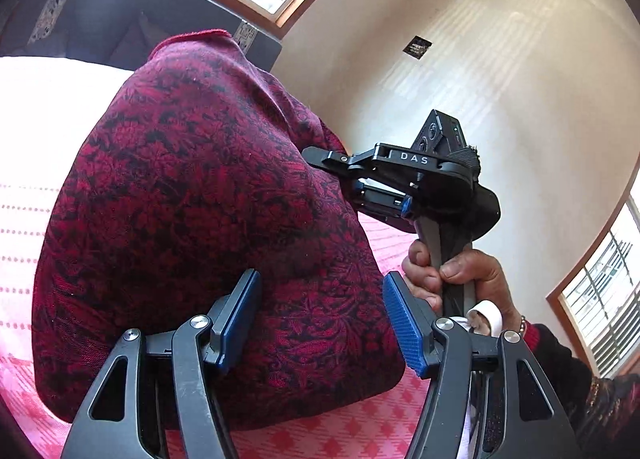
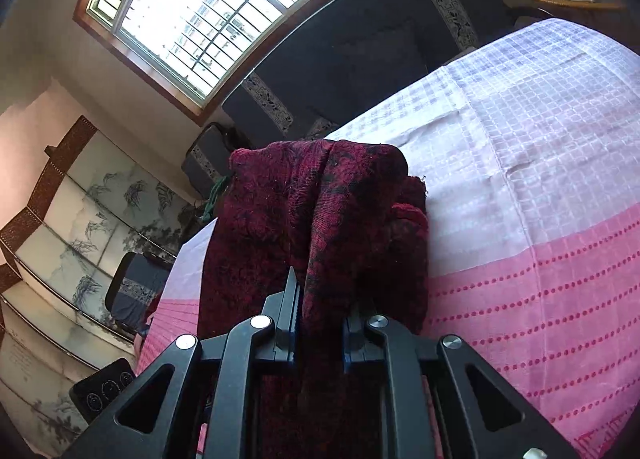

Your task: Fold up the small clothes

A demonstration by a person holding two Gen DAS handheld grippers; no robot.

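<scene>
My right tongs [image 2: 320,323] were pinched shut on a bunch of the dark red and black patterned woven cloth [image 1: 208,219], and I held that bit up off the bed with the pink and white checked cover [image 2: 540,279]. The rest of the cloth hung down and sat in a lump on the bed, in the middle, near me. My left tongs [image 1: 320,323] stood about half wide. The cloth was between the blue pads [image 1: 404,323], but I could not see them squeeze it.

I think I was just starting a fold, picking up one edge. Next I would need my left tongs to grab another edge, so I could pull the cloth flat.

I could not tell what kind of clothing it was. Its edges and corners were hidden in the lump.
</scene>
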